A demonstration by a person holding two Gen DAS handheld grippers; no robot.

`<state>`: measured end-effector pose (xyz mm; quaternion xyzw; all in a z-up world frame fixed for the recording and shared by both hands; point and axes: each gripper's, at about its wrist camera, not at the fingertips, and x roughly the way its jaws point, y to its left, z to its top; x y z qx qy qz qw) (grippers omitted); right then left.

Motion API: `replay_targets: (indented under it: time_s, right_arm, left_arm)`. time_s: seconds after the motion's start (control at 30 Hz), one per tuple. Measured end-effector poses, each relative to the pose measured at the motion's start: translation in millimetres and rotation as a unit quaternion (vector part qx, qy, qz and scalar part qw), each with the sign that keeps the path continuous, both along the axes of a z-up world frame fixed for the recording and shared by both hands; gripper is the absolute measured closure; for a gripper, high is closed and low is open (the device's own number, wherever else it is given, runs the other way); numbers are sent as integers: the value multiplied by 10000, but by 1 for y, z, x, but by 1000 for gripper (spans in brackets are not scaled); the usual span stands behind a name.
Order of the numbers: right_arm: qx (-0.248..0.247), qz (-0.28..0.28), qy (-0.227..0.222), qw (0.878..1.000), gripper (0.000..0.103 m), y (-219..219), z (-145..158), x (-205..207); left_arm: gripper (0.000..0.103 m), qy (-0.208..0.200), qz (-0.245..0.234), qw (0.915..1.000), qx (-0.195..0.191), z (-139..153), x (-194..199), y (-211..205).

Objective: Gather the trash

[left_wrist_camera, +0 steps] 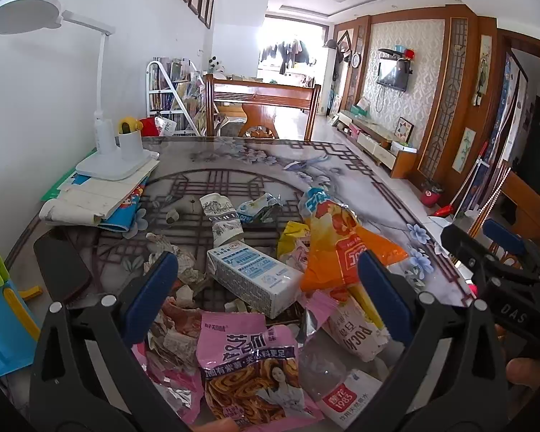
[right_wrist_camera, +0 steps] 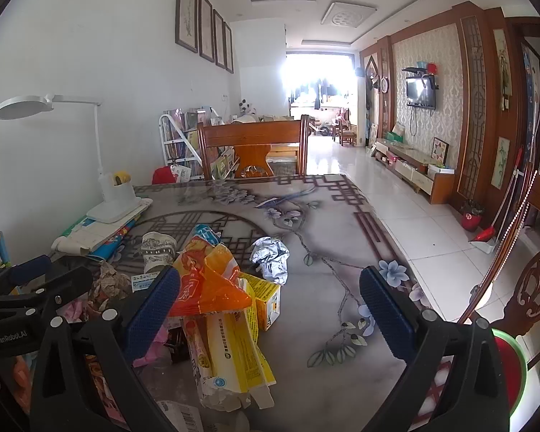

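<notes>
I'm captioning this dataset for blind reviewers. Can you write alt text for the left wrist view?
An open left hand-held gripper hovers over a pile of trash on a patterned table: a white carton, an orange wrapper and a pink snack bag. A white desk lamp stands at the left; the right hand-held gripper shows at the right edge.

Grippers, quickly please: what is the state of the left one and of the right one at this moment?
Left gripper: open, holding nothing, above the white and blue milk carton.
Right gripper: open, holding nothing, near the crumpled orange plastic wrapper.
</notes>
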<state>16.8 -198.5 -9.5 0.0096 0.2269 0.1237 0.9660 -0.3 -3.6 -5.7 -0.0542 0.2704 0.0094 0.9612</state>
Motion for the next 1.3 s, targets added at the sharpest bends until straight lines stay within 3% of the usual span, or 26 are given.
replay_targets:
  time_s: [1.3]
  right_arm:
    - [-95,-67,262,9996,7,1,-4,7]
  left_arm:
    - [5,91,-24,10000,-27,-3,0,-4]
